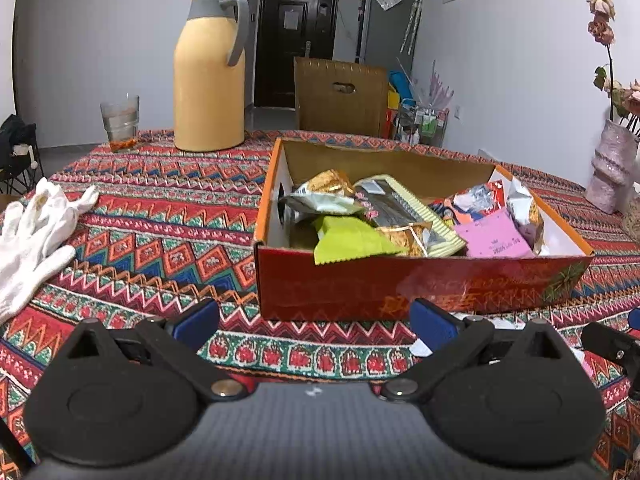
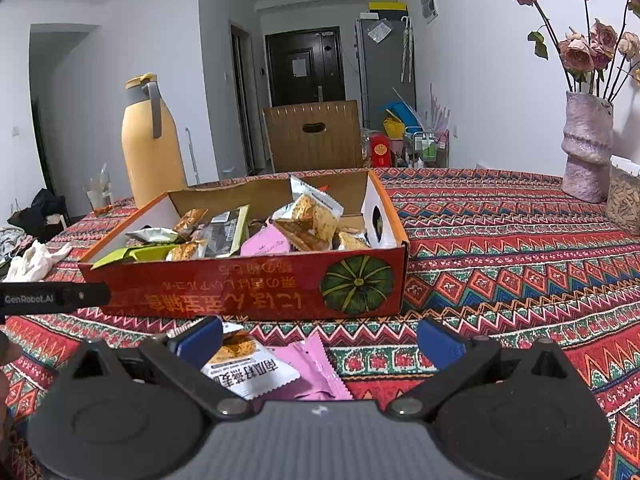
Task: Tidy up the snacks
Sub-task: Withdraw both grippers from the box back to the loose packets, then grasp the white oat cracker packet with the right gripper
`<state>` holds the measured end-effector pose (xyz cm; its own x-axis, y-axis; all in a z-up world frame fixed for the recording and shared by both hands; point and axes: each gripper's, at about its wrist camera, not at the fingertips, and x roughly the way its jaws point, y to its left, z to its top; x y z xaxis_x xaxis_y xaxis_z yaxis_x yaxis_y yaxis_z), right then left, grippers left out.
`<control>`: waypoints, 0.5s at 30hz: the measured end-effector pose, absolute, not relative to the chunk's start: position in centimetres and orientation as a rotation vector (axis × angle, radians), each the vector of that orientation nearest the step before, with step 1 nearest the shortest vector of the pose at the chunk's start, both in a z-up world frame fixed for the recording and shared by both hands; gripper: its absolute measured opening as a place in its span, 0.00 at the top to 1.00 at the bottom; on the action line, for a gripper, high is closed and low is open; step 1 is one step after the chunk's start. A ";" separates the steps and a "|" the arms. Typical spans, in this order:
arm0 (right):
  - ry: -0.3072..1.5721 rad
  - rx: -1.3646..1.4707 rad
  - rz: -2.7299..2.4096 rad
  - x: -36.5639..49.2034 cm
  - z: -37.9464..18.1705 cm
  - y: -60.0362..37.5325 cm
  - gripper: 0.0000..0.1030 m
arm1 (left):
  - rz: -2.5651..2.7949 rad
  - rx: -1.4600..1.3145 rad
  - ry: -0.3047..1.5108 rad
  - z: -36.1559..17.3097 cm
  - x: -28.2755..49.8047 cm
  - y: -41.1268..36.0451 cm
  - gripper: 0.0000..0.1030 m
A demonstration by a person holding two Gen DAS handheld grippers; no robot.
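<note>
Most snacks are already gathered in the red box [image 2: 256, 280], while two packets [image 2: 256, 364], at 6 o'clock from it, remain between the wide-open, empty right gripper [image 2: 320, 340].

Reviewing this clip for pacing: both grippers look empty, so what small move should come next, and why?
Probably lower the open right gripper onto the white snack packet lying on the tablecloth beside a pink packet. Both are outside the red box, which already holds the other snacks.
</note>
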<state>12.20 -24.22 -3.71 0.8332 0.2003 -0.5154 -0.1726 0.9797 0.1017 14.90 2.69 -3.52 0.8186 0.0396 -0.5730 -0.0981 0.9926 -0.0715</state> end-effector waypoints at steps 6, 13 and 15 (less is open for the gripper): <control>0.585 0.048 0.198 12.7 -4.3 -24.0 0.00 | 0.071 -0.120 0.612 -3.7 14.9 3.1 0.00; 0.613 0.009 0.248 12.9 -4.8 -22.3 0.00 | 0.069 -0.123 0.624 -3.9 15.0 3.0 0.00; 0.613 -0.013 0.273 13.0 -4.7 -21.6 0.00 | 0.069 -0.127 0.625 -3.9 15.1 3.1 0.00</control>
<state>12.99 -21.63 -4.69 0.7834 0.2492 -0.5694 -0.2571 0.9640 0.0681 15.06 3.08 -3.89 0.8088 0.0260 -0.5876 -0.1027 0.9899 -0.0976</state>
